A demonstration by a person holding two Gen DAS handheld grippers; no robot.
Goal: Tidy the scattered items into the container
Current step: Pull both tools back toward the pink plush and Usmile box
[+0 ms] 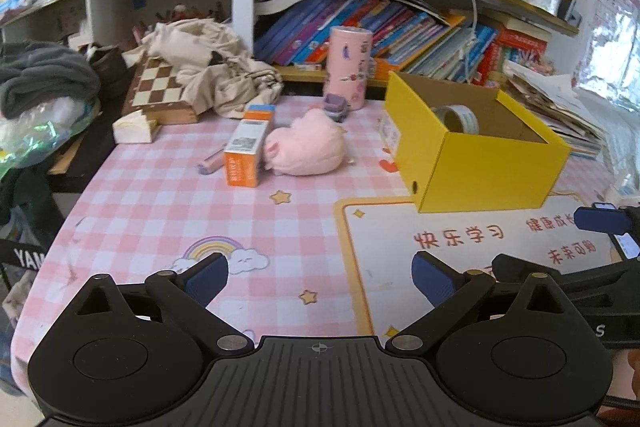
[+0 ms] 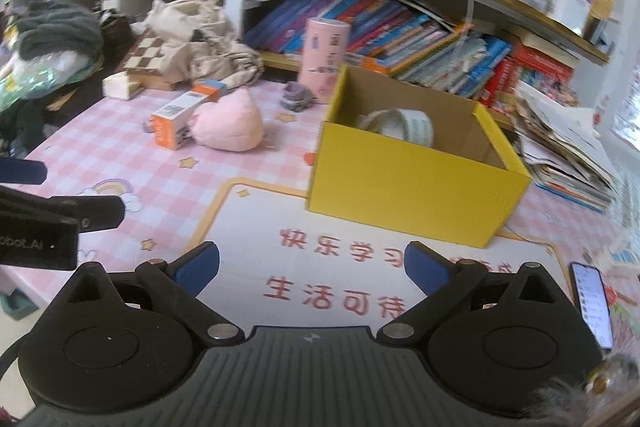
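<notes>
Both grippers, left [image 1: 320,277] and right [image 2: 312,267], hover spread wide and empty over the table [image 1: 160,211], beyond them the yellow box [image 2: 408,187] holding a tape roll [image 2: 408,125], then the orange carton [image 1: 246,153], pink plush [image 1: 308,147] and what looks like a small purple toy [image 1: 335,105].

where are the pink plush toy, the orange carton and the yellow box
pink plush toy [image 1: 310,147], left wrist view, on the middle of its body
orange carton [image 1: 244,151], left wrist view, on its top face
yellow box [image 2: 416,183], right wrist view, on its near outer wall
</notes>
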